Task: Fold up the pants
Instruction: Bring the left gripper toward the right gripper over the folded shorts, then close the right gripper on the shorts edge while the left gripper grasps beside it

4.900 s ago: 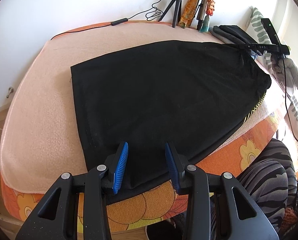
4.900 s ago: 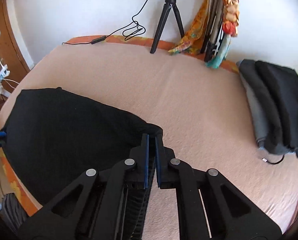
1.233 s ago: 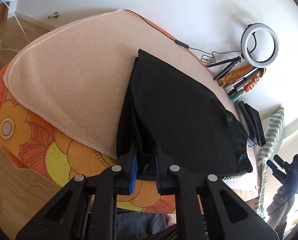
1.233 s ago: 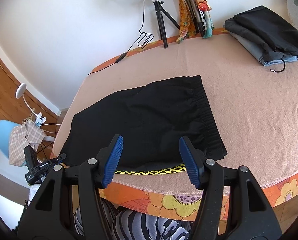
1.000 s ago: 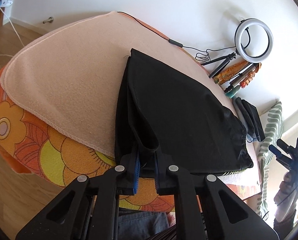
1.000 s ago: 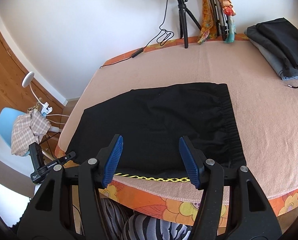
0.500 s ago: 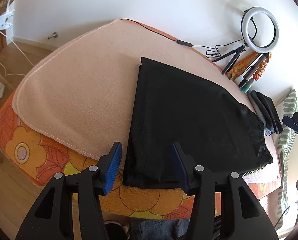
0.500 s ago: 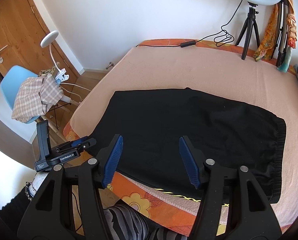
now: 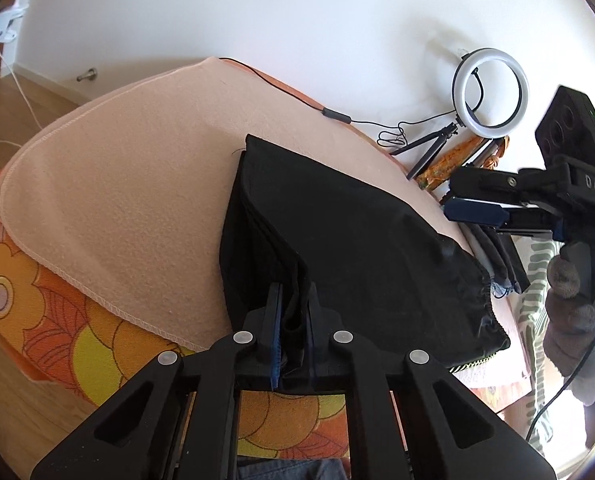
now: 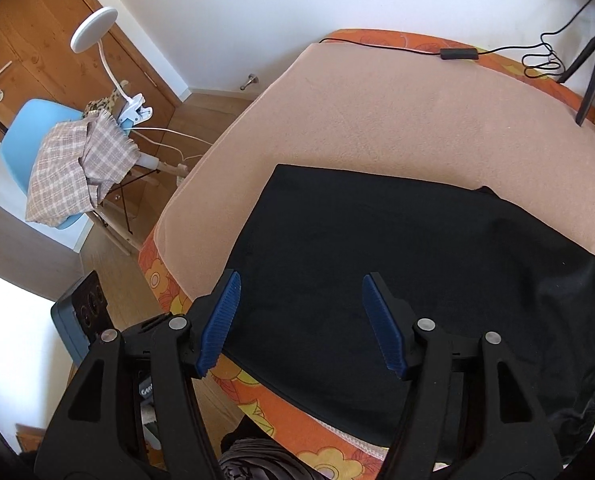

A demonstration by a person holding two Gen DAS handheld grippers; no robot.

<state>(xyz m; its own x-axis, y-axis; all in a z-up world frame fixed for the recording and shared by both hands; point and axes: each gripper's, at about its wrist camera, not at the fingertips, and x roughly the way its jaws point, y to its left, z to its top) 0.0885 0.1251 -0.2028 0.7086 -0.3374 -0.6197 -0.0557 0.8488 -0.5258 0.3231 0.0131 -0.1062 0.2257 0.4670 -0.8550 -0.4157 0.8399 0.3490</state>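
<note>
Left gripper clamped the black pants hem; right gripper hung wide above them, body marked "DAS".

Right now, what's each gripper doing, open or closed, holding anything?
Left gripper: shut on the black pants hem.
Right gripper: open, holding nothing.

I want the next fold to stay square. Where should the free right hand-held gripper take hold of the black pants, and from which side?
Probably the far hem corner of the black pants, approached from the hem side. The left hand-held gripper already pinches the near hem corner, the right hand-held gripper hovers open, and the hem edge lies straight on the peach blanket.
</note>
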